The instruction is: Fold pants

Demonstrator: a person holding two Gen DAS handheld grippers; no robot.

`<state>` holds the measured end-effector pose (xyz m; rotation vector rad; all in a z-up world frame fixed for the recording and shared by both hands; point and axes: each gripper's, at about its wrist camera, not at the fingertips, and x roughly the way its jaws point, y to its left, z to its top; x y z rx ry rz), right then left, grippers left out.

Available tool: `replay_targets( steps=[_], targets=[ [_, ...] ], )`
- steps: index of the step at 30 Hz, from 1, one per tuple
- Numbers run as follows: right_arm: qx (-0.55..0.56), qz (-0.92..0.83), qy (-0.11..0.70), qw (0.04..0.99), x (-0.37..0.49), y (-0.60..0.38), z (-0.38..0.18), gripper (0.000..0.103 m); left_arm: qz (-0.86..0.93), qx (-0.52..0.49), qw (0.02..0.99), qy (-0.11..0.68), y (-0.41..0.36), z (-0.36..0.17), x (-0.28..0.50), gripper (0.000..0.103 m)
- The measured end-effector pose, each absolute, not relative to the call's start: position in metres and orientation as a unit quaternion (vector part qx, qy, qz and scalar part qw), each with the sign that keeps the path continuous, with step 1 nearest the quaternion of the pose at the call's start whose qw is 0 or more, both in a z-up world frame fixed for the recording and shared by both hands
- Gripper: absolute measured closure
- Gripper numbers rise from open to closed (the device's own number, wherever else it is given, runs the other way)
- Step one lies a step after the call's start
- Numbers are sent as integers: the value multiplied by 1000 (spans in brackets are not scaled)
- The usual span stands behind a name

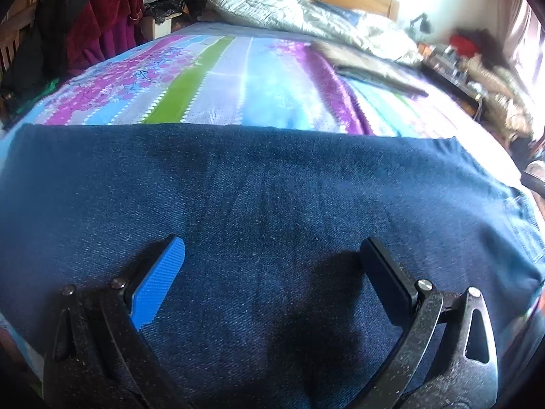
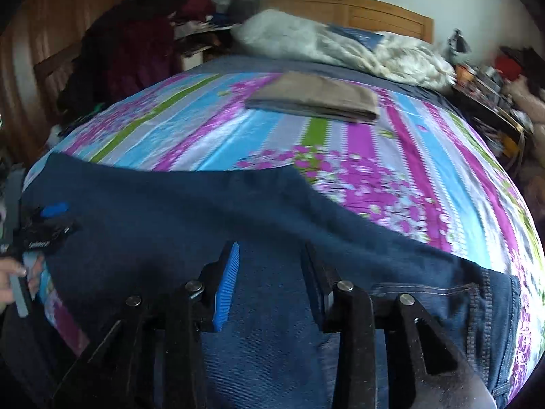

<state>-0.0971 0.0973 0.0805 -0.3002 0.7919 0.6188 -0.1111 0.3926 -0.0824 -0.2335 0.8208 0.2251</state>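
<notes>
Over jeans (image 1: 272,204) | left tool (image 1: 272,259) wide, empty | right tool (image 2: 269,266) parted, empty

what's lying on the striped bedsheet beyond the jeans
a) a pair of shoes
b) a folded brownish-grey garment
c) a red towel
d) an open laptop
b: a flat, folded brownish-grey garment rests on the striped sheet, farther up the bed than the blue jeans and apart from them.

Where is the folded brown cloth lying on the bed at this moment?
In the right wrist view the folded brown cloth lies on the striped floral bedsheet, beyond the dark blue denim pants and before the crumpled white quilt.
</notes>
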Motion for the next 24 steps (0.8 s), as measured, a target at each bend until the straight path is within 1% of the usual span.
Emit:
replay_targets(
  steps=[2,5,7,9,10,14,15,16,18,19,24],
  targets=[
    [-183,336,380,842,-118,141,72,58,135,-100,897,410,390,-79,-109,0],
    [-247,369,369,816,-144,200,64,51,174,-109,887,413,395,-66,-120,1],
    [-271,380,354,810,-150,226,72,48,190,-140,888,395,412,-52,-142,1],
    [-264,406,350,802,-154,247,82,44,203,-183,890,365,438,-41,-173,1],
    [-256,418,350,798,-139,248,79,43,213,-203,889,350,454,-38,-190,1],
    [-261,440,358,781,-140,287,80,43,228,-313,878,280,530,-47,-260,3],
    [-264,445,362,776,-147,299,77,43,232,-349,870,260,551,-54,-278,5],
    [-264,452,365,770,-156,306,77,43,233,-372,864,244,564,-60,-290,7],
    [-264,473,372,754,-174,321,72,43,227,-418,856,204,584,-71,-311,7],
    [-266,483,376,745,-184,324,68,43,227,-432,853,187,593,-78,-318,7],
    [-318,507,389,701,-231,332,41,43,229,-431,854,178,603,-99,-314,8]
  ],
)
